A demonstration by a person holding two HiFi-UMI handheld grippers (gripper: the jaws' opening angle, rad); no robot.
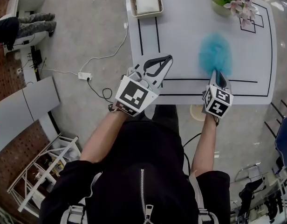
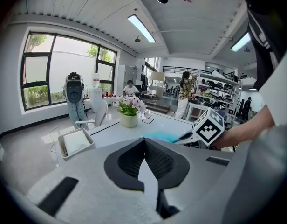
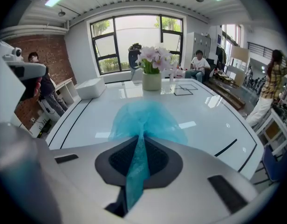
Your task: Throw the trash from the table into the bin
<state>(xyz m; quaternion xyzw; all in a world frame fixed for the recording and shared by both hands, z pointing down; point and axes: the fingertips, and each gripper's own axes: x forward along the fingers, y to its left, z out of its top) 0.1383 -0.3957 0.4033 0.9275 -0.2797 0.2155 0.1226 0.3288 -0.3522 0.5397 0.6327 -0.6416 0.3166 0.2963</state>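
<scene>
One blue bag (image 3: 146, 118): sitting low over table (image 1: 181, 36), near right
Right gripper (image 3: 142, 136): clenching bag's tail
Left gripper (image 2: 144, 140): hovering closed, gripping nothing
Remaining: carrying bag off, dropping into bin, none showing

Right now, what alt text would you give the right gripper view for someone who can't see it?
The right hand-held gripper is shut on a crumpled blue bag over a white table with black lines. A pot of flowers stands at the far end.
</scene>
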